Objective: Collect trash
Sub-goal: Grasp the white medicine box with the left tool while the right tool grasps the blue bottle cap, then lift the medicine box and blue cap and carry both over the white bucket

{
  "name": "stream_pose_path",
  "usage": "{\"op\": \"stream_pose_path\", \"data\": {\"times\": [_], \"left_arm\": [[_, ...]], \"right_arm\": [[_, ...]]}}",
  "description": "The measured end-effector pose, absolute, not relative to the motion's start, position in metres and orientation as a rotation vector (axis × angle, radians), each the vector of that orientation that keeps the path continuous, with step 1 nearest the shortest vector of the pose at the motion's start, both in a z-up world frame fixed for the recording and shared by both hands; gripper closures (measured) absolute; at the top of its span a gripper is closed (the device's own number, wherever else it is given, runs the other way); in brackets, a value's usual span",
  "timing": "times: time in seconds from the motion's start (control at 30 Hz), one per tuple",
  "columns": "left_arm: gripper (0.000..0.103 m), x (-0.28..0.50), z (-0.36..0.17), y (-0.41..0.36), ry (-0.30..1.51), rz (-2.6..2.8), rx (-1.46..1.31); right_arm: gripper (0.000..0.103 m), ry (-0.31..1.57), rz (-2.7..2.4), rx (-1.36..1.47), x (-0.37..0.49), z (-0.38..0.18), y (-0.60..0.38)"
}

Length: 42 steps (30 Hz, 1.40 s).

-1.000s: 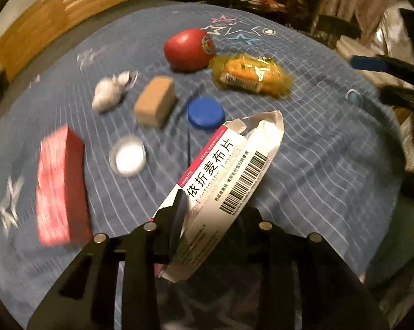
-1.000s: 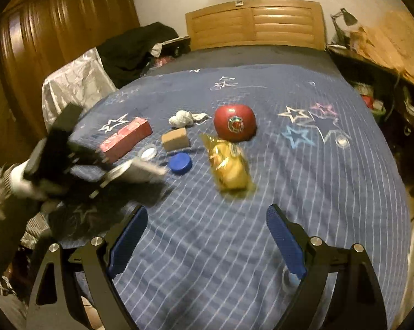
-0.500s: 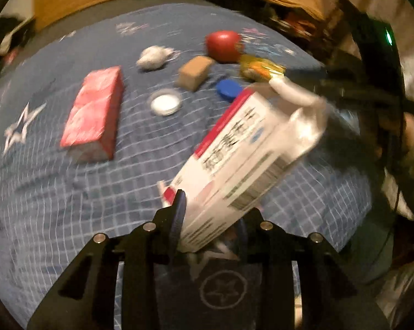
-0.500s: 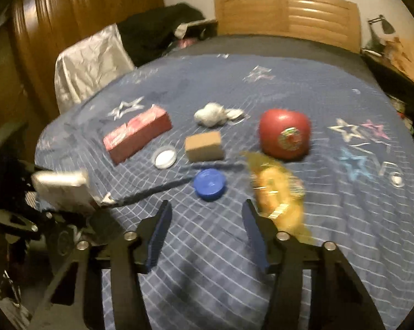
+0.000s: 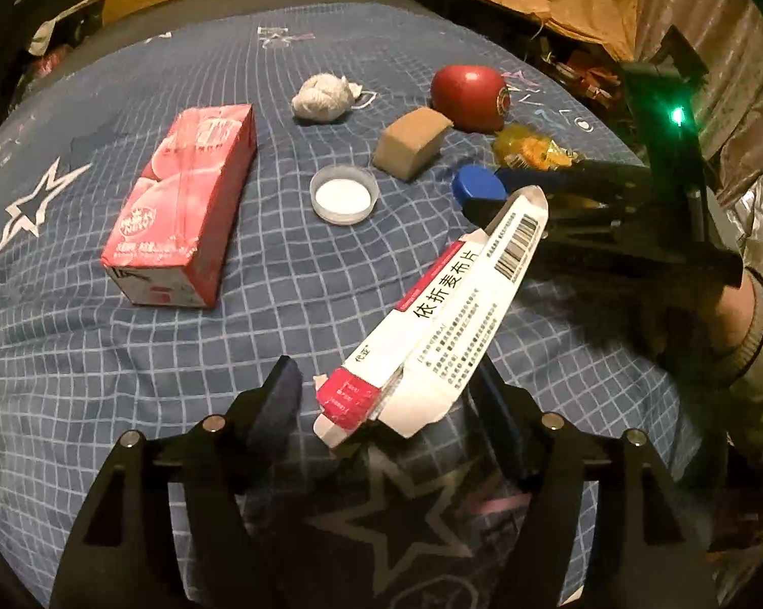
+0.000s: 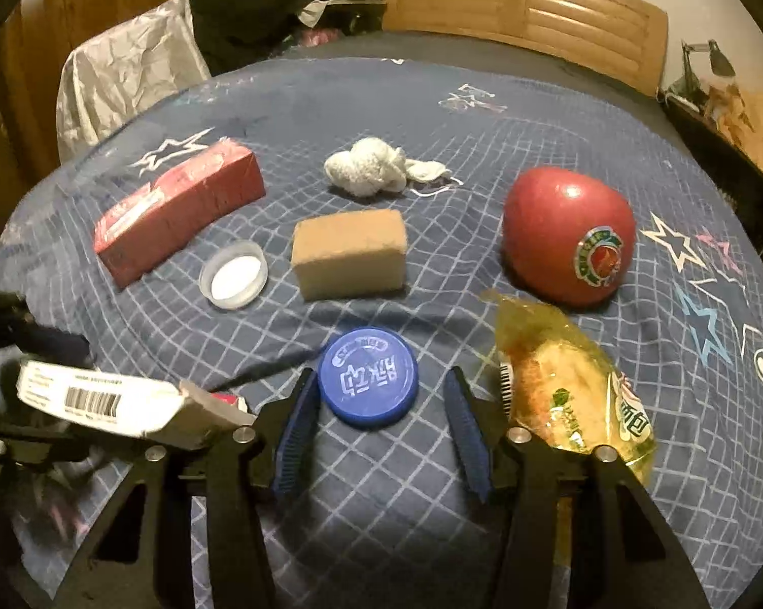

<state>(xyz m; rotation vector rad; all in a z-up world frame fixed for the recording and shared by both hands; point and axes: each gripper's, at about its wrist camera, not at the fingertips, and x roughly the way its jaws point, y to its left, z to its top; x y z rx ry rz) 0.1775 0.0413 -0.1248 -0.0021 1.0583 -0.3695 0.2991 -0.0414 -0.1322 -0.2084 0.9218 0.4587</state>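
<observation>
A flattened white and red medicine box [image 5: 447, 314] lies between the fingers of my left gripper [image 5: 386, 391], whose jaws stand open around it. The box also shows in the right wrist view [image 6: 112, 401]. My right gripper [image 6: 381, 406] is open, its blue pads either side of a blue bottle cap [image 6: 367, 376] on the blue checked bedspread [image 6: 483, 116]. The cap also shows in the left wrist view [image 5: 478, 188].
On the bedspread lie a red carton [image 6: 178, 210], a clear lid [image 6: 234, 274], a tan sponge block [image 6: 350, 252], a crumpled white tissue [image 6: 369, 172], a red apple [image 6: 569, 233] and a yellow snack packet [image 6: 569, 380]. A wooden headboard [image 6: 523, 5] stands behind.
My left gripper has opened around the medicine box. My right gripper has moved forward and down until its pads flank the blue cap.
</observation>
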Motion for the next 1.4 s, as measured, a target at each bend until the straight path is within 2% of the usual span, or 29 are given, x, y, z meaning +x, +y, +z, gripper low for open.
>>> {"op": "stream_pose_path", "data": {"times": [0.07, 0.23, 0.37, 0.4, 0.43, 0.53, 0.63, 0.83, 1.07, 1.4], "left_arm": [[0.036, 0.176, -0.117, 0.040, 1.022, -0.366, 0.019], [0.025, 0.177, -0.107, 0.012, 0.950, -0.389, 0.181], [0.025, 0.194, -0.127, -0.010, 0.997, -0.410, 0.260], [0.032, 0.197, -0.133, -0.016, 1.005, -0.407, 0.291], [0.049, 0.197, -0.139, -0.020, 1.016, -0.404, 0.312], [0.066, 0.190, -0.141, -0.025, 1.006, -0.406, 0.293], [0.076, 0.178, -0.131, -0.027, 0.958, -0.383, 0.256], [0.077, 0.148, -0.087, -0.049, 0.822, -0.387, 0.166], [0.077, 0.123, -0.023, -0.116, 0.638, -0.486, 0.125], [0.077, 0.125, 0.024, -0.238, 0.540, -0.642, 0.121]], "right_arm": [[0.062, 0.905, 0.453, -0.182, 0.293, -0.128, -0.047], [0.062, 0.879, 0.430, -0.126, 0.272, -0.118, -0.063], [0.062, 0.870, 0.417, -0.090, 0.249, -0.113, -0.075], [0.062, 0.863, 0.414, -0.083, 0.242, -0.111, -0.079], [0.062, 0.855, 0.411, -0.076, 0.235, -0.108, -0.083], [0.062, 0.816, 0.393, -0.038, 0.211, -0.097, -0.099], [0.062, 0.772, 0.359, 0.011, 0.189, -0.084, -0.119], [0.062, 0.634, 0.270, 0.073, 0.143, -0.035, -0.166], [0.062, 0.487, 0.158, 0.074, 0.098, 0.032, -0.224], [0.062, 0.441, -0.048, 0.041, 0.055, 0.087, -0.323]]}}
